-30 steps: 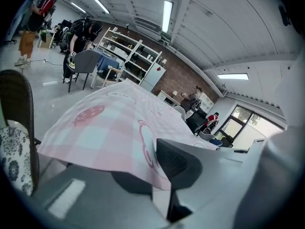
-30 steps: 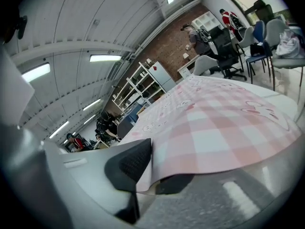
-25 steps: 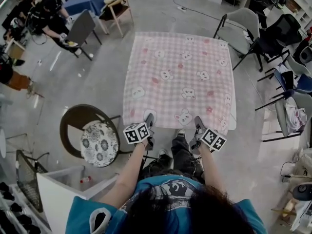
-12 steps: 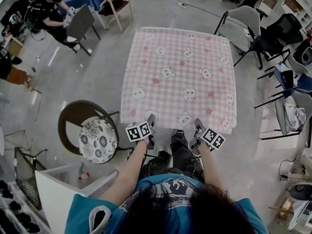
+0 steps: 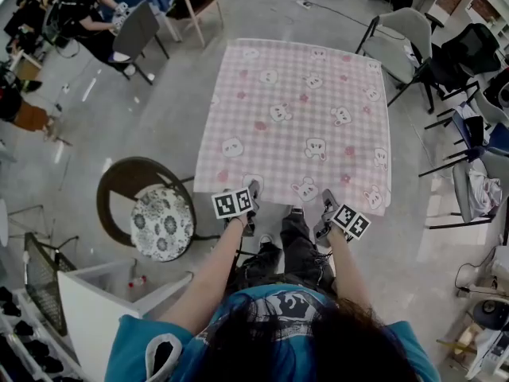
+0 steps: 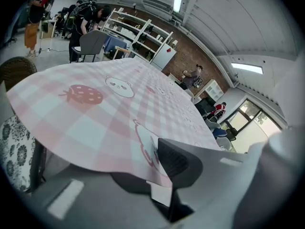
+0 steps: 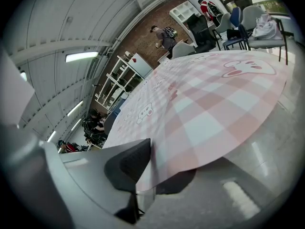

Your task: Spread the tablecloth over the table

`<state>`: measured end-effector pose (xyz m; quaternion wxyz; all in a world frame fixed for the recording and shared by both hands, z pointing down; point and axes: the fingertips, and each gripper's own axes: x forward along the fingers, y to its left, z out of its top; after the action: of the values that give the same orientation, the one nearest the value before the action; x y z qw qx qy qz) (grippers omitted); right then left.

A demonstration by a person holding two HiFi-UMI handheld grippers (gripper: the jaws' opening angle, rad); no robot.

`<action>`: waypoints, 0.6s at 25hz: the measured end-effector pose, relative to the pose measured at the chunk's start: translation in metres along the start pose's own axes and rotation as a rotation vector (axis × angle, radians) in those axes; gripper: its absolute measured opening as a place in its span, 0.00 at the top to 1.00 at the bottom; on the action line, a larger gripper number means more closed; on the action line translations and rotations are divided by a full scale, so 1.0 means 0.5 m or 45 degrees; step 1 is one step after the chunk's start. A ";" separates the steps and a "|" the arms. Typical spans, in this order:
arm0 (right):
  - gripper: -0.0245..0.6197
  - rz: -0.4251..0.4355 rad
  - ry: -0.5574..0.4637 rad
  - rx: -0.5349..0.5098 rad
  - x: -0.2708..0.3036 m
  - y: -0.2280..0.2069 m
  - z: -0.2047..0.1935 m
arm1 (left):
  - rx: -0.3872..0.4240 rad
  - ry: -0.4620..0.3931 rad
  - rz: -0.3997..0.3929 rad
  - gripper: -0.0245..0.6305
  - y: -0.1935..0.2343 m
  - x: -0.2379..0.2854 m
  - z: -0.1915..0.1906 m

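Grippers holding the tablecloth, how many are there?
2. The left gripper pinches the tablecloth at its near edge, left of centre; the right gripper pinches that edge further right.

Pink checked tablecloth [image 5: 296,122] spread flat, covering table entirely; grey floor [image 5: 151,134] beneath.

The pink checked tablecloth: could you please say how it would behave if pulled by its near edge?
Probably floppy: the pink checked tablecloth drapes down to the left tool. Likely light: two small pinches hold its edge.
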<state>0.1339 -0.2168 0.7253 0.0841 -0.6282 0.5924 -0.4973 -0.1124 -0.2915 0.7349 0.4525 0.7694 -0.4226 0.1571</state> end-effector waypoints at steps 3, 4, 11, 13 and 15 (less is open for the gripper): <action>0.92 -0.012 -0.011 0.002 0.007 -0.003 0.002 | 0.002 0.017 0.001 0.87 0.001 0.004 0.003; 0.92 -0.016 -0.014 -0.002 0.008 -0.003 0.001 | 0.006 0.023 0.003 0.87 0.001 0.005 0.004; 0.81 -0.024 0.002 0.041 0.005 -0.011 -0.001 | 0.120 0.018 0.041 0.80 0.006 -0.002 0.009; 0.75 -0.014 0.005 0.039 -0.008 -0.015 0.001 | 0.189 0.029 0.066 0.67 0.000 -0.012 0.008; 0.74 -0.003 -0.004 0.049 -0.026 -0.023 0.002 | 0.192 0.061 0.077 0.50 -0.004 -0.024 -0.003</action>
<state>0.1447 -0.2033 0.7259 0.0967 -0.6281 0.5817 -0.5077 -0.1176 -0.2837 0.7273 0.3982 0.7842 -0.4218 0.2203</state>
